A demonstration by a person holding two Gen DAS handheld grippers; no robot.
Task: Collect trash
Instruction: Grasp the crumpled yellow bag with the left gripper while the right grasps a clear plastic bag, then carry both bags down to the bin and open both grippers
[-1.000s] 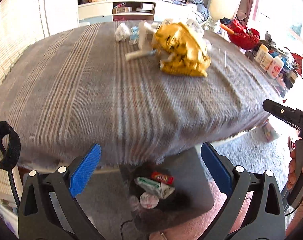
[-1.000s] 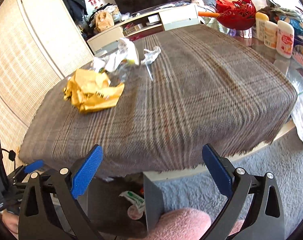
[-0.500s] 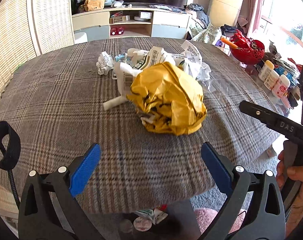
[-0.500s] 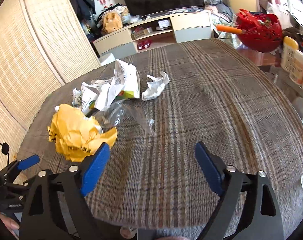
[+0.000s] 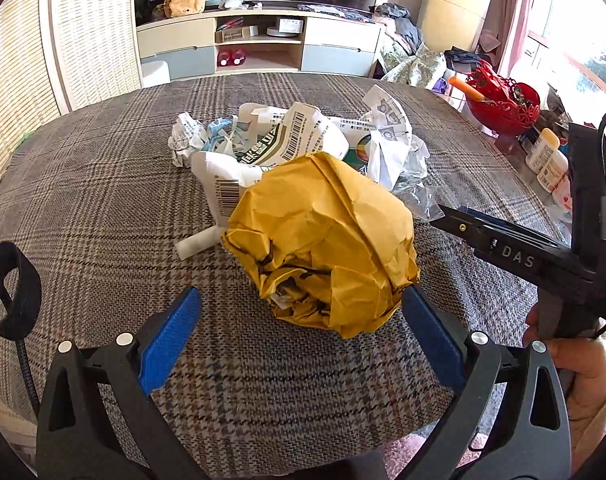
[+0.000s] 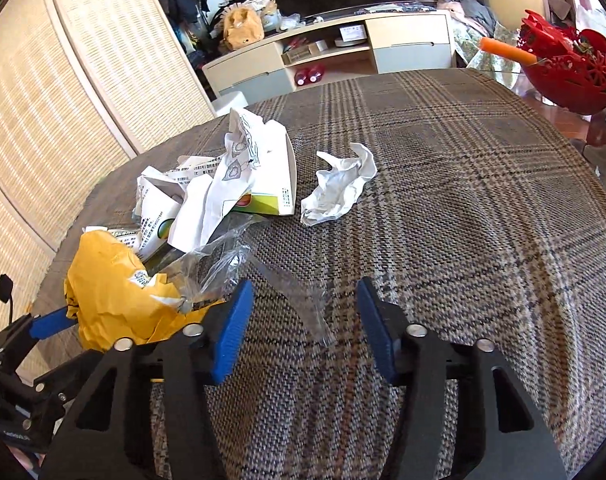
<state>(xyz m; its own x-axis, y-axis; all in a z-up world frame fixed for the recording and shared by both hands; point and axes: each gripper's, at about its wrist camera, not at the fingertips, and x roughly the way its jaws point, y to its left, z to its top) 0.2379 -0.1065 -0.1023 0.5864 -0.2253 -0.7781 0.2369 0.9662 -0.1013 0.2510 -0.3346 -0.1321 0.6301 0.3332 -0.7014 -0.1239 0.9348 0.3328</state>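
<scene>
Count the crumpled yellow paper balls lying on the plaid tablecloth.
1. The yellow paper ball lies at the near side of the trash pile, between the left gripper's open fingers; others could be hidden under the white papers.

My yellow paper ball (image 5: 323, 240) hides the near part of the white wrappers (image 5: 287, 148) behind it. In the right cam my left gripper (image 6: 49, 322) is cut off at the pic's left edge, w/ the ball covering its far finger. Small print on the wrappers is too tiny to read.

Both wrist cameras look steeply down, close, sharing the yellow paper wad (image 5: 323, 240).
</scene>
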